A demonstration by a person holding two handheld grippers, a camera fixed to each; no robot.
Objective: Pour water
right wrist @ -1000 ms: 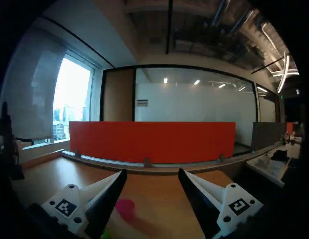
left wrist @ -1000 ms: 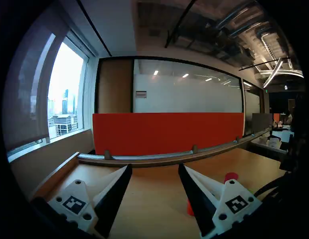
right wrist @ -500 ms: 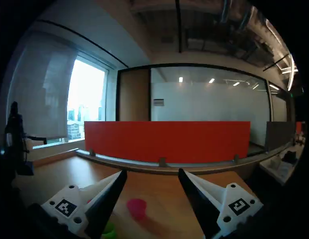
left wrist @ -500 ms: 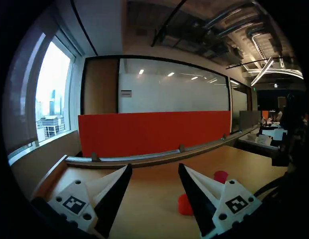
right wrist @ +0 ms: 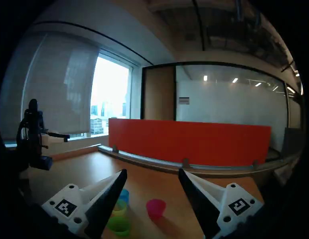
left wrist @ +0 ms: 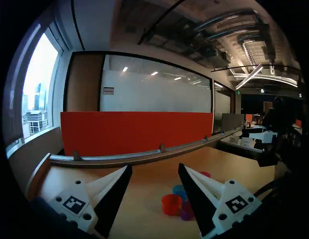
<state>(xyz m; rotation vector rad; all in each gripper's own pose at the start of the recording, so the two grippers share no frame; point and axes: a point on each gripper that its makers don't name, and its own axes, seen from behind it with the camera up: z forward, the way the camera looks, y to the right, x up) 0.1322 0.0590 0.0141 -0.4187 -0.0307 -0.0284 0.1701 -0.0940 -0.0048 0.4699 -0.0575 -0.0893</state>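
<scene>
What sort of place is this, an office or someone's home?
Most likely an open-plan office: a long wooden desk with an orange divider panel, a frosted glass wall behind it, and a window onto city towers.

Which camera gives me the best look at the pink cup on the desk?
The right gripper view: the pink cup stands whole, unobstructed, on the desk ahead of the open right gripper. In the left gripper view a pink rim, probably the same cup, peeks from behind a finger of the left gripper.
</scene>
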